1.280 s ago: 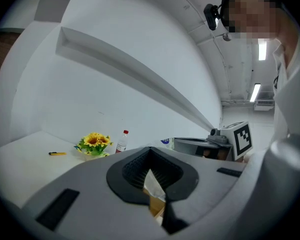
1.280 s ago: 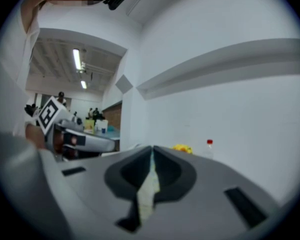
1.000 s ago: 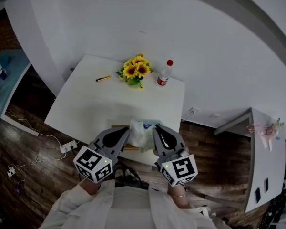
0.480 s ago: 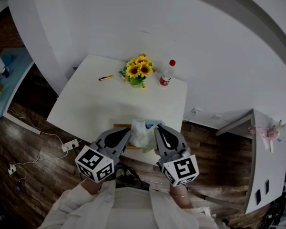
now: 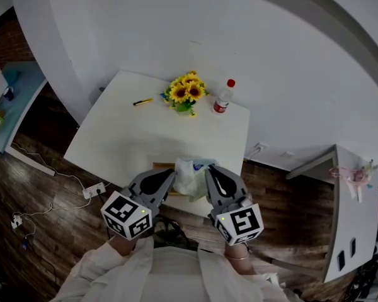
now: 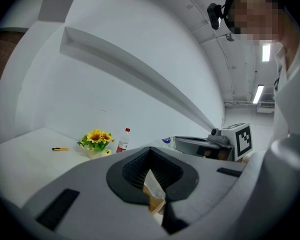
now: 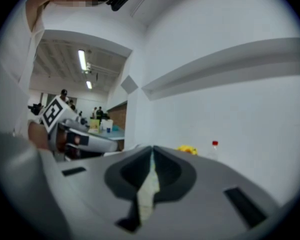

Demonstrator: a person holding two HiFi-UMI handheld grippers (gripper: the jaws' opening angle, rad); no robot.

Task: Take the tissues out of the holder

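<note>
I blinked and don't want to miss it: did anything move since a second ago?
Hardly anything. The left tongs and right tongs stay shut on the tissues, above the wooden holder at the near edge of the table. The whole view slid slightly right, so likely the head camera shifted. The sunflowers, bottle and pen kept their places.

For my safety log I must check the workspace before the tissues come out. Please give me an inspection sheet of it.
Surface: white table on a dark wooden floor.
Job's things: tissue pack at the near edge, over a wooden holder.
Clutter: sunflowers, red-capped bottle and yellow pen along the far side.
Grippers: left hand-held gripper and right hand-held gripper each shut on the tissue pack, one at each side.
Cables: white cable and power strip on the floor, left.
Surroundings: white wall; second white table, right.
</note>
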